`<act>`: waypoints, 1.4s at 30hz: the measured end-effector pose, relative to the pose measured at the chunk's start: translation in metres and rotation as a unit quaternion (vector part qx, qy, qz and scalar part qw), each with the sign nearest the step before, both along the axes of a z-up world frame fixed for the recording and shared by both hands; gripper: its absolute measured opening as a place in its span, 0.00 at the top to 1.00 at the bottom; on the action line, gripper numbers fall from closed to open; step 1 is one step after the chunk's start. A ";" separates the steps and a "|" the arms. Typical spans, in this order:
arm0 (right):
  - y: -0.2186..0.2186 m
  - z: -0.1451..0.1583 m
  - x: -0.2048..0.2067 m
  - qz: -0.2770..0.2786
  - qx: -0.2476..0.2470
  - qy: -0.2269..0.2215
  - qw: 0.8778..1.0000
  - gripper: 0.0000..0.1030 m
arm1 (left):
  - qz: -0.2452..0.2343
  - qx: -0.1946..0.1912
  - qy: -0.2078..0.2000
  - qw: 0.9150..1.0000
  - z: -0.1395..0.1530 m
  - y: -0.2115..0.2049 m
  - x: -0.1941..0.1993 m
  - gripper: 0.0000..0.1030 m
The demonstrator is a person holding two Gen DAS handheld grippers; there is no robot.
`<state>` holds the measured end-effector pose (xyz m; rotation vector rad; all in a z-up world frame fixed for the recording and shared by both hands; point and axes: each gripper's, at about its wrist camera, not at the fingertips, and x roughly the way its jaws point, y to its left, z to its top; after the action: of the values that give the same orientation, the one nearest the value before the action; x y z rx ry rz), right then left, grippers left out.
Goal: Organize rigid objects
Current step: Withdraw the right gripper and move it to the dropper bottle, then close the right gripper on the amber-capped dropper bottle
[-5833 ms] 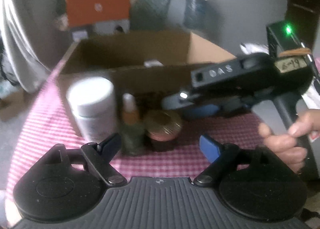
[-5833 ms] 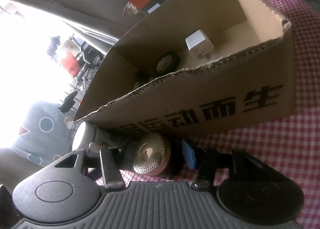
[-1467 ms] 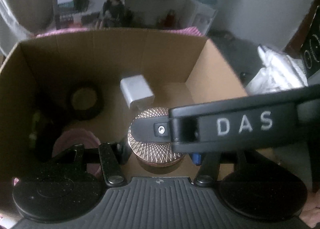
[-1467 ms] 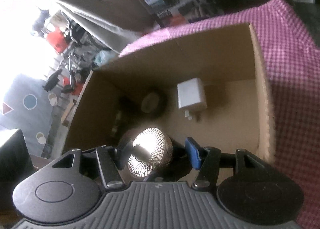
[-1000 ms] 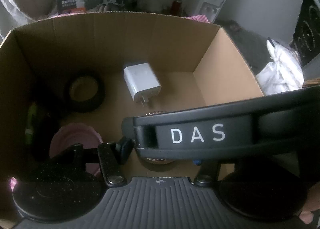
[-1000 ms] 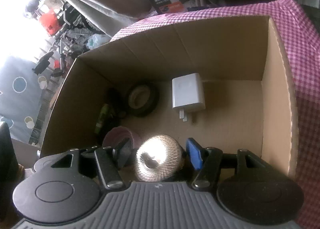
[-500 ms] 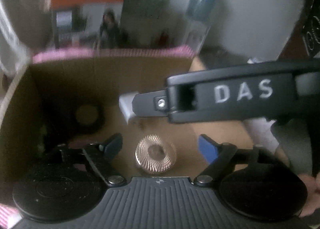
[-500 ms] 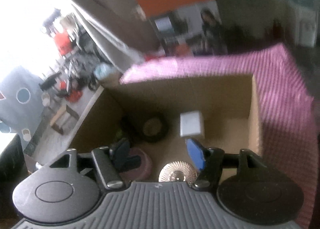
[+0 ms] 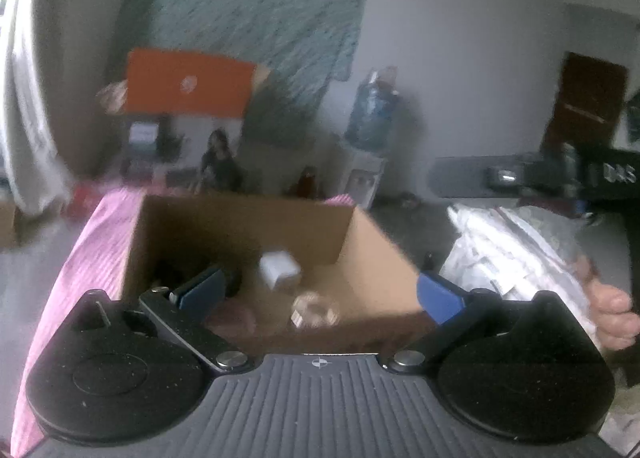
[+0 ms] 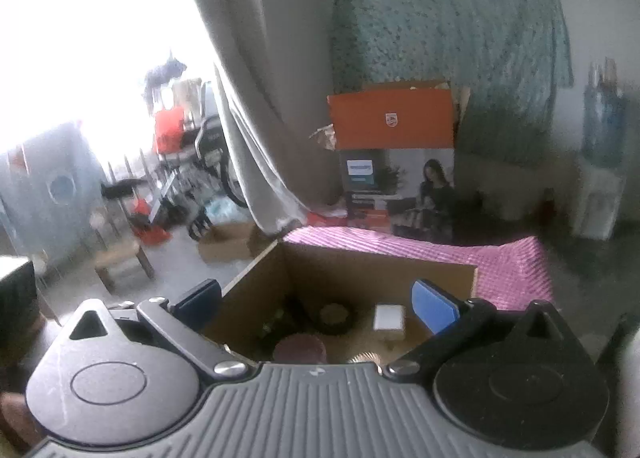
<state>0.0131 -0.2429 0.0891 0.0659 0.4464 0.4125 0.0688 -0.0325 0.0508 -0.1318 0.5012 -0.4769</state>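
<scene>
An open cardboard box (image 10: pixel 256 278) is seen upright on a pink checked cloth (image 10: pixel 508 258). Several things are held on its floor. A white charger (image 10: pixel 389 318) lies toward the right, near the back wall. A black ring (image 10: pixel 334 316) is set just left of it. A round pink lid (image 10: pixel 300 350) lies nearer the front, and a ribbed gold jar lid (image 9: pixel 315 308) is placed just to its right. A green item at the dark left side cannot be made out.
</scene>
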 end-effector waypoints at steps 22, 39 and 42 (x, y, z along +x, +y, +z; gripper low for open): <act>0.054 -0.094 -0.002 0.016 0.057 0.101 0.993 0.00 | -0.010 0.001 0.086 0.996 -0.082 0.041 -0.012 0.00; 0.103 -0.133 0.018 0.068 0.026 0.131 0.989 0.46 | -0.026 0.112 0.025 0.993 -0.109 0.008 -0.025 0.23; 0.107 -0.134 0.021 0.074 0.024 0.130 0.988 0.56 | -0.026 0.137 0.022 0.990 -0.113 0.003 -0.023 0.32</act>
<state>0.0337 -0.1357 -0.0445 0.1342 0.7017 0.5642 0.0460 -0.0292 -0.0624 0.1346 0.6091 -0.4531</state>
